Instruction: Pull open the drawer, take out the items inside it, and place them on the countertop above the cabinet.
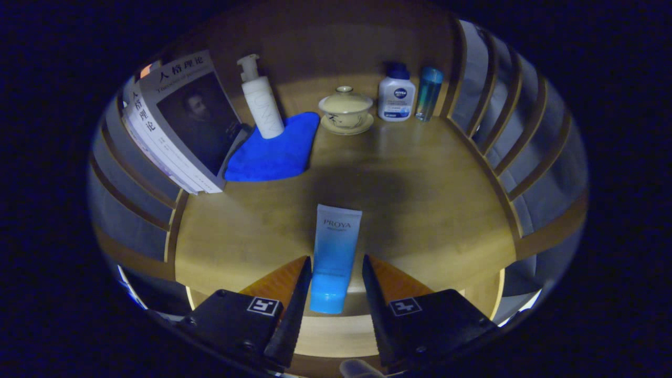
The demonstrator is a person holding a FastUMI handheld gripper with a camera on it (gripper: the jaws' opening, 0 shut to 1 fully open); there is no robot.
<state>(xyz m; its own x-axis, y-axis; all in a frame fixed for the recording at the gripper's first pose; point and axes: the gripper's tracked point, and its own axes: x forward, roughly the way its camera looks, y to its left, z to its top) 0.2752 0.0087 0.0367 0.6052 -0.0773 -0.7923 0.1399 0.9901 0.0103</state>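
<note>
A blue-and-white tube (335, 247) lies flat on the wooden countertop (430, 210), its blue cap pointing toward me and reaching the front edge. My gripper (336, 260) stands open around the tube's lower half. The left fingertip (303, 270) is close against the tube's side. A small gap shows between the tube and the right fingertip (369, 270), so the two fingers are not both pressing on it. A pale rounded thing (357, 368) peeks out below the fingers; I cannot tell what it is.
At the back stand a white pump bottle (261, 100) on a blue cloth (275, 152), a lidded cup on a saucer (346, 110), a white bottle with blue cap (397, 94) and a teal bottle (429, 93). Books (178, 121) lean at the left. Slatted walls (504, 131) flank the countertop.
</note>
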